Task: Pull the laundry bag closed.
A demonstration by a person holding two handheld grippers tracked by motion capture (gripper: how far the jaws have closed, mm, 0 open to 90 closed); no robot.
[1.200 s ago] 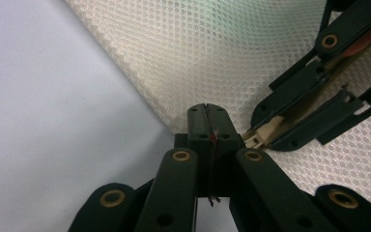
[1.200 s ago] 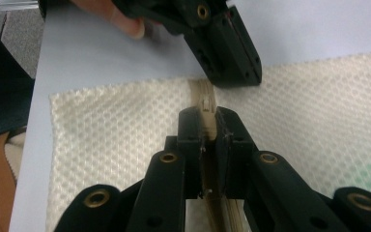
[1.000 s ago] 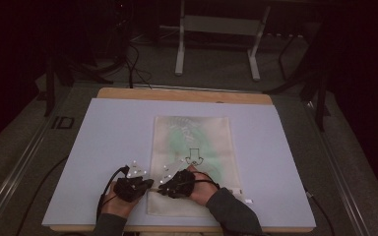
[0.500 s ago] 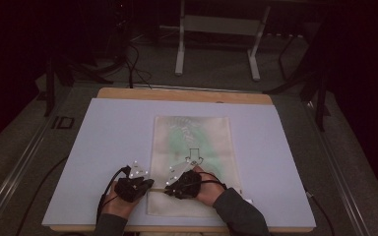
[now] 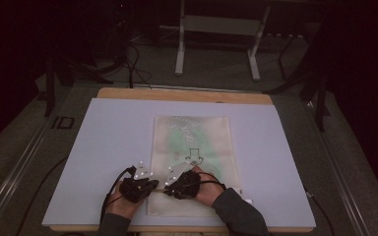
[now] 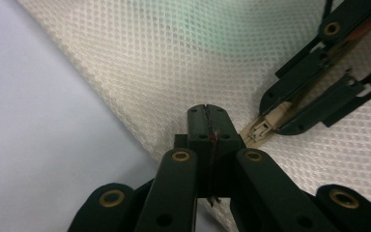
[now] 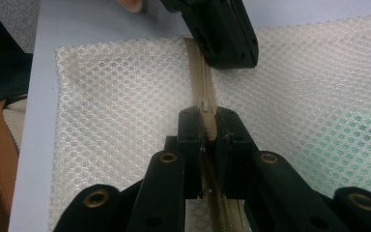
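High view: we see the person's two forearms enter from the bottom edge and meet low in the frame, just left of centre. The left gripper point(image 5: 139, 186) and the right gripper point(image 5: 183, 183) sit nearly tip to tip over the lower left corner of a pale mesh bag point(image 5: 197, 147), which lies flat near the middle of a lavender mat point(image 5: 103, 147) on a wooden table point(image 5: 182, 94). The bag is rectangular and translucent, with a green tint inside and a dark printed arrow near its centre. Both hands lie low, knuckles up, and a grey sleeve point(image 5: 238, 214) covers the right forearm.

Left gripper view: we look along the left gripper point(image 6: 207, 112), whose black jaws stand together, pinching the bag's edge at centre frame. The mesh bag point(image 6: 174, 63) shows a fine honeycomb weave, cream with a green glow at the top. At right, the right gripper point(image 6: 270, 126) pinches a beige zipper pull point(image 6: 261, 129). The smooth mat point(image 6: 43, 145) occupies the left.

Right gripper view: the right gripper point(image 7: 207, 126) has its jaws clamped on the zipper pull point(image 7: 206, 121) at centre. The beige zipper point(image 7: 200, 72) runs up the frame to the left gripper point(image 7: 222, 34), which presses the mesh bag point(image 7: 125, 111) at the top.
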